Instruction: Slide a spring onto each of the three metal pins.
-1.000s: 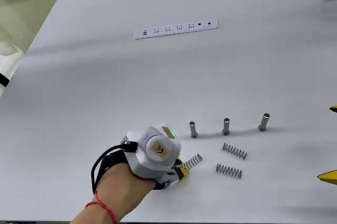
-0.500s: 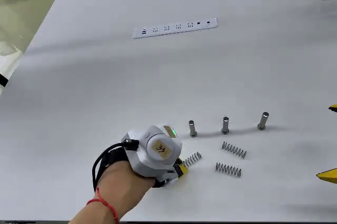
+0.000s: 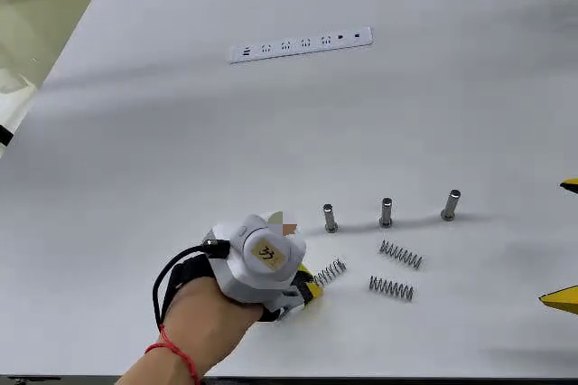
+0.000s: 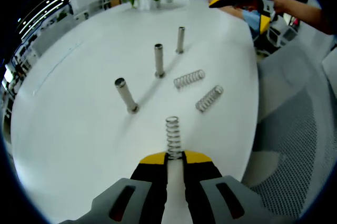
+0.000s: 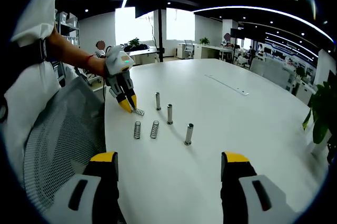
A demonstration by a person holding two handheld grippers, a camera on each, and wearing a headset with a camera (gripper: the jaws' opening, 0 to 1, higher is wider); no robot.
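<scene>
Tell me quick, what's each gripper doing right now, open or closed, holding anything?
Left gripper: closed on one end of a spring.
Right gripper: open, holding nothing.

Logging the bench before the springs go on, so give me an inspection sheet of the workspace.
Surface: white table, plain.
Job's things: left pin, middle pin and right pin upright, all bare; rear spring and front spring lie loose; held spring clamped by one end.
Clutter: power strip at the far side.
Grippers: left gripper shut on held spring; right gripper open, holding nothing.
Cables: black cable looped behind left gripper.
Surroundings: mesh chair, potted plant, open office.
</scene>
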